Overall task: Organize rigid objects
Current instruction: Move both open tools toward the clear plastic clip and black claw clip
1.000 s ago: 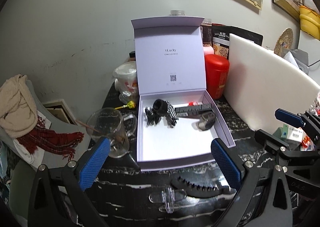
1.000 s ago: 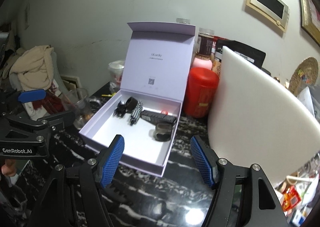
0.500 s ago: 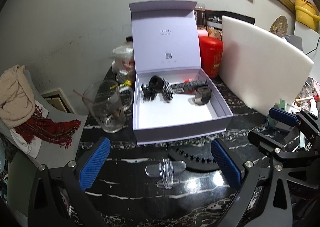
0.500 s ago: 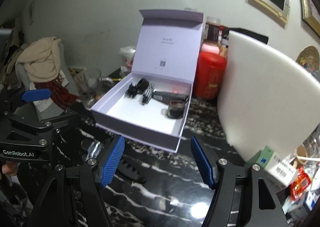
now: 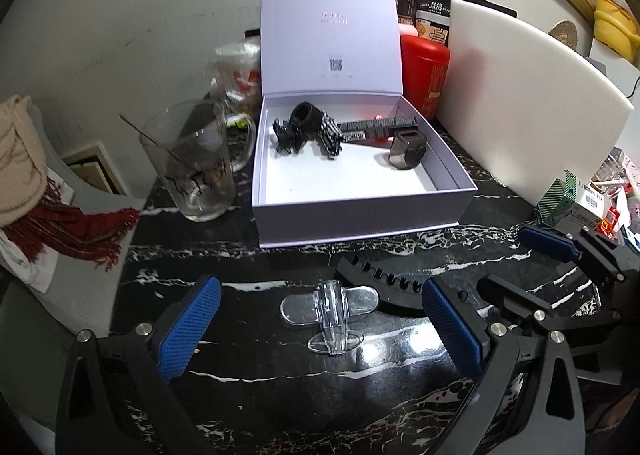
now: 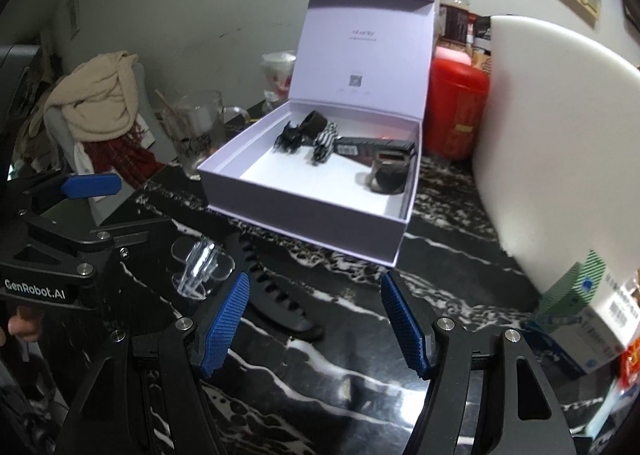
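1. Framing the clear hair clip [image 5: 330,313], the left gripper [image 5: 320,329] hovers over the desk [image 5: 280,371] with its blue fingers [image 5: 188,329] spread wide and nothing between the pads; the clip lies between them but apart from both.
2. The right gripper [image 6: 316,317] stands likewise parted and empty, its fingers [image 6: 226,317] just beside the black comb-like clip [image 6: 276,301], which runs under the left-hand pad without visibly touching it.
3. The clear hair clip is judged light, stiff and smooth-surfaced, so liable to slip or skid on the glossy marble; its raised central hinge looks the surest place to pinch, across the narrow ridge rather than on the flat wings. Brittle plastic of this kind may crack under a hard squeeze.
4. The black comb-like clip is long, curved and toothed; it appears rigid and light. A hold at mid-length, across its width, should keep it from swinging; the teeth offer the pads some purchase.
5. Beyond both clips stands the open lilac box [image 5: 360,211], lid upright, its front wall near the black clip. Inside, toward the back, lie a small black claw clip [image 5: 286,135], a black ring [image 5: 306,117], a black-and-white checked clip [image 5: 331,137], a long black bar [image 5: 378,127] and a dark squarish piece [image 5: 408,149]; the front of the tray is bare, which is probably where the two loose clips belong.
6. Left of the box stands a glass mug [image 5: 192,167] with a stick in it; it is fragile and close to any path from that side.
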`<control>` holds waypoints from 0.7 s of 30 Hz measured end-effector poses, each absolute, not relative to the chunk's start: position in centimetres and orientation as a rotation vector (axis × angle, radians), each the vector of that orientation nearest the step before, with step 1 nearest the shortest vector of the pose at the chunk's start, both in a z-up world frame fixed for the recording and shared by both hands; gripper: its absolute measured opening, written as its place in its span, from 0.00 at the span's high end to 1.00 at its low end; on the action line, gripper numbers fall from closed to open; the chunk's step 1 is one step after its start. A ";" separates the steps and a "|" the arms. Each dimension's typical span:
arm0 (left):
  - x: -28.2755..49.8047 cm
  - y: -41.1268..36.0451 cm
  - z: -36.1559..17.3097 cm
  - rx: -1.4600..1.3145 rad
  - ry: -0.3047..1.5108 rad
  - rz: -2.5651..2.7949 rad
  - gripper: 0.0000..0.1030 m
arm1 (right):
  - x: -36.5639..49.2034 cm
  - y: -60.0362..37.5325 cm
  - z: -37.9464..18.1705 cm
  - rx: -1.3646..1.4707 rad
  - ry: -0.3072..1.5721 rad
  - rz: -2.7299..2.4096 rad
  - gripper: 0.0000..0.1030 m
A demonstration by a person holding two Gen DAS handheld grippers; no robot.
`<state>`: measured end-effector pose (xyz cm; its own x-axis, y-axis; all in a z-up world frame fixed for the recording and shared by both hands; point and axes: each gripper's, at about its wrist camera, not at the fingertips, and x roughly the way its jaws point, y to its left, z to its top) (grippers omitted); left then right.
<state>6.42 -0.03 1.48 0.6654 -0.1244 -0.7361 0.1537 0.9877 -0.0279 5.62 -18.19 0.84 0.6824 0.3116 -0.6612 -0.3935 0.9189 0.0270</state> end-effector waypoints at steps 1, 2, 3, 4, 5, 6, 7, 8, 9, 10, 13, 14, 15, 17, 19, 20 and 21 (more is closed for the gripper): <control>6.5 0.2 1.2 0.026 0.832 -0.165 0.00 | 5.6 -18.1 0.6 -0.122 0.720 0.403 0.33; 6.6 0.3 0.9 0.019 0.834 -0.170 0.00 | 5.7 -18.0 0.3 -0.124 0.724 0.409 0.33; 6.7 0.4 0.7 0.010 0.837 -0.174 0.00 | 5.8 -17.8 0.0 -0.125 0.729 0.415 0.33; 6.7 0.5 0.4 0.001 0.841 -0.179 0.00 | 5.9 -17.7 -0.4 -0.127 0.735 0.421 0.32; 6.8 0.6 0.1 -0.008 0.845 -0.184 0.00 | 6.0 -17.6 -0.7 -0.128 0.743 0.426 0.30; 6.8 0.7 -0.1 -0.015 0.846 -0.186 0.00 | 6.1 -17.5 -1.0 -0.129 0.749 0.429 0.28; 6.8 0.8 -0.3 -0.022 0.848 -0.189 0.00 | 6.3 -17.4 -1.4 -0.130 0.758 0.435 0.28; 6.8 0.9 -0.5 -0.029 0.847 -0.192 0.00 | 6.4 -17.2 -1.6 -0.132 0.764 0.439 0.28; 6.7 1.0 -0.7 -0.036 0.846 -0.195 0.00 | 6.6 -17.1 -2.0 -0.135 0.773 0.443 0.28; 6.7 1.2 -0.9 -0.042 0.844 -0.199 0.00 | 6.8 -17.0 -2.3 -0.140 0.781 0.446 0.28; 6.8 1.4 -1.2 -0.051 0.841 -0.206 0.00 | 7.3 -16.5 -3.0 -0.154 0.793 0.457 0.28; 6.9 1.5 -1.3 -0.054 0.844 -0.210 0.00 | 7.6 -16.3 -3.2 -0.160 0.799 0.463 0.28; 7.0 1.5 -1.4 -0.057 0.844 -0.213 0.00 | 7.8 -16.1 -3.4 -0.168 0.803 0.466 0.28; 7.3 1.5 -1.7 -0.054 0.844 -0.213 0.00 | 8.3 -15.7 -3.9 -0.189 0.809 0.474 0.28; 7.5 1.4 -2.0 -0.045 0.849 -0.211 0.00 | 8.7 -15.3 -4.3 -0.203 0.816 0.482 0.28; 7.7 1.3 -2.2 -0.040 0.853 -0.213 0.00 | 8.9 -15.1 -4.5 -0.208 0.819 0.485 0.28; 7.9 1.2 -2.3 -0.038 0.857 -0.216 0.01 | 9.0 -15.0 -4.7 -0.212 0.821 0.488 0.28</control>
